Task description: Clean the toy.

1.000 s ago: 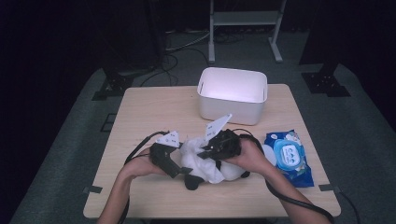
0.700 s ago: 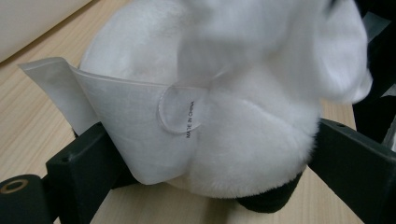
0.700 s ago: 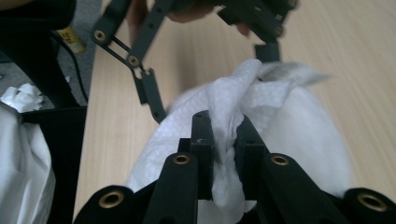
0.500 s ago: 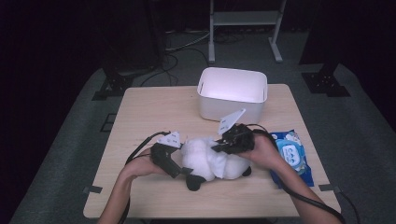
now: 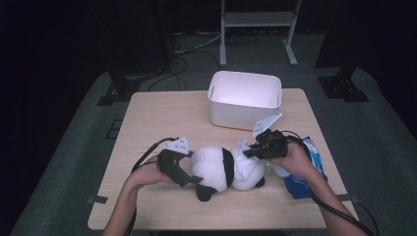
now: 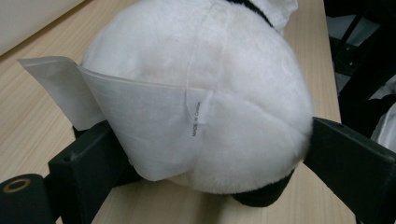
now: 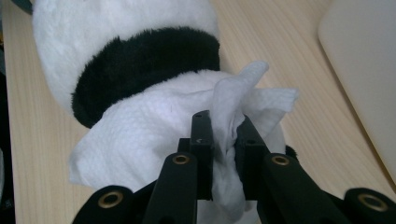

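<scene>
Since a second ago my right gripper (image 5: 252, 151) has slid toward three o'clock across the panda toy (image 5: 221, 169), dragging the white wipe (image 7: 187, 135) pinched between its nearly closed jaws. My left gripper (image 5: 194, 179) clamps the toy's rump from nine o'clock, jaws spread wide around it. It lies on the table (image 5: 162, 118), white bin (image 5: 244, 98) at twelve o'clock, probably a wipes pack (image 5: 312, 162) at three.

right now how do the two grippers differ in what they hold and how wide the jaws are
The left gripper has its jaws spread wide around the plush panda, by its sewn-in label; the right gripper has its jaws nearly together, pinching a white wet wipe. The left sits at the panda's rear, the right at the other end. Both are hand-held with black jaws.
</scene>
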Tool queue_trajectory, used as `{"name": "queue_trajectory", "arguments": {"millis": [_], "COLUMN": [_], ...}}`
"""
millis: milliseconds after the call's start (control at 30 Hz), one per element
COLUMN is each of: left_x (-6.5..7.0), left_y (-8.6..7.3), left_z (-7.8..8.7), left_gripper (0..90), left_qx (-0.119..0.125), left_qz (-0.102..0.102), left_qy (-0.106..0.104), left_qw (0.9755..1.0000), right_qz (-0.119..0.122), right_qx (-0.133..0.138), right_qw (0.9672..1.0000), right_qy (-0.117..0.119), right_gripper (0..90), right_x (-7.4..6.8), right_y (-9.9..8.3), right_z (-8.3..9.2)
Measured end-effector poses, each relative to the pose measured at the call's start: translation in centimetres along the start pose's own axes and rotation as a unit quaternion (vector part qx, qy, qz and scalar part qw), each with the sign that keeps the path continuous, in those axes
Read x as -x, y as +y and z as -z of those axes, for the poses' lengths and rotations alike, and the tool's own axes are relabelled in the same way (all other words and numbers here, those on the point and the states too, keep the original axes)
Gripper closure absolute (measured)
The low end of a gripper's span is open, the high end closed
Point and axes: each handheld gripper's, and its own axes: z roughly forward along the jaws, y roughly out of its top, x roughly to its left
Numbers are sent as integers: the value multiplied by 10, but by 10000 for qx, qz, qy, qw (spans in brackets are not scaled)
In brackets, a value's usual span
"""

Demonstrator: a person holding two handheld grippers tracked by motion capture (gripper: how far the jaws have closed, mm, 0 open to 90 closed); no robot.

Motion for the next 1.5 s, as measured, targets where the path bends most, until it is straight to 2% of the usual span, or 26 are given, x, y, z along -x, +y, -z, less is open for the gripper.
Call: {"name": "queue_trajectory", "arguments": {"millis": [267, 433, 500, 633, 800, 900, 967, 1167, 1300, 1400, 1500], "left_x": [3, 3, 3, 4, 8, 9, 10, 13, 14, 14, 13], "left_y": [8, 12, 13, 14, 14, 14, 14, 14, 14, 14, 13], "left_z": [7, 6, 4, 0, 1, 2, 1, 1, 2, 2, 2], "left_gripper": [52, 51, 45, 24, 112, 133, 134, 135, 135, 135, 135], "left_qx": [119, 206, 193, 89, 42, 62, 82, 61, 59, 44, 47], "left_qz": [126, 345, 400, 393, 233, 125, 59, -25, -74, -57, -70], "left_qy": [-4, 61, 20, 13, 22, -19, -62, -74, -83, -70, -72], "left_qw": [9999, 9992, 9990, 9992, 9997, 9999, 9999, 10000, 9999, 9999, 9999], "right_qz": [97, 205, 263, 290, 247, 317, 390, 622, 600, 561, 460], "right_qx": [139, 186, 179, 172, 216, 334, 321, 429, 559, 443, 389], "right_qw": [9997, 9991, 9988, 9983, 9981, 9970, 9967, 9946, 9938, 9944, 9944], "right_qy": [178, 318, 367, 479, 531, 617, 629, 717, 756, 785, 869], "right_gripper": [802, 801, 802, 801, 801, 801, 801, 801, 801, 798, 797], "right_x": [-17, -27, -30, -34, -34, -37, -40, -46, -43, -41, -35], "right_y": [-9, -13, -15, -17, -14, -1, 8, 42, 61, 66, 62], "right_z": [1, 2, 2, 3, 6, 5, 1, -11, -19, -25, -27]}}
